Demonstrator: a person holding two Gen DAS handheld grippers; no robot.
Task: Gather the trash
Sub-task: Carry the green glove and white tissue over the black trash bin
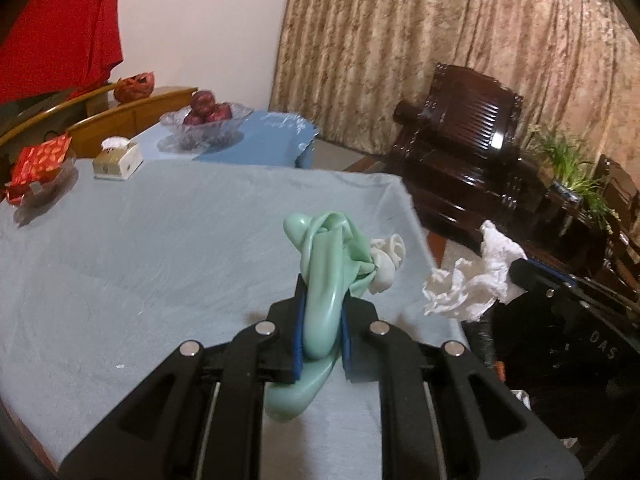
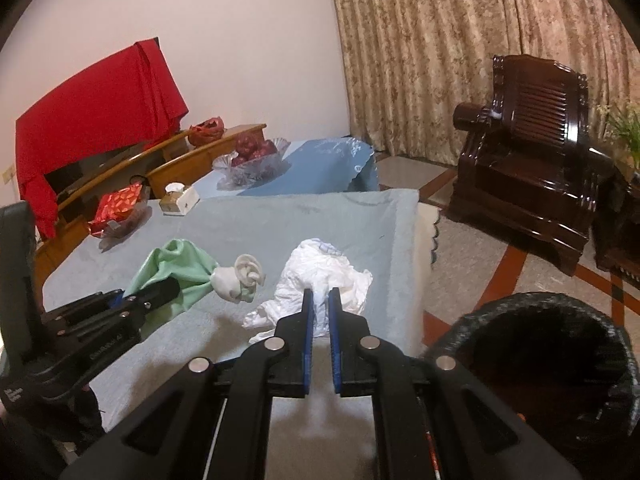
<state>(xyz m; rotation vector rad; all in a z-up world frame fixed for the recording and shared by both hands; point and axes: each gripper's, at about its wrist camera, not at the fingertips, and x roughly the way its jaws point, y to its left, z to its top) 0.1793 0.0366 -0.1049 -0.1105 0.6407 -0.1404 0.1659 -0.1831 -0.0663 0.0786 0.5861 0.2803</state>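
2 grippers, left gripper [image 1: 322, 316] jaws pinching green glove [image 1: 332, 248], right gripper [image 2: 319, 304] jaws pinching white tissue [image 2: 320, 280]

Far ahead and to the left, a glass bowl of red fruit [image 2: 251, 160] sits on a blue cloth [image 2: 316, 172]. Nearer on the left are a small tissue box [image 2: 179, 199] and a shiny red packet [image 2: 118, 208]. A red cloth [image 2: 96, 120] hangs behind them. Ahead on the right stands a dark wooden chair [image 2: 532, 152] before brown curtains [image 2: 440, 40].
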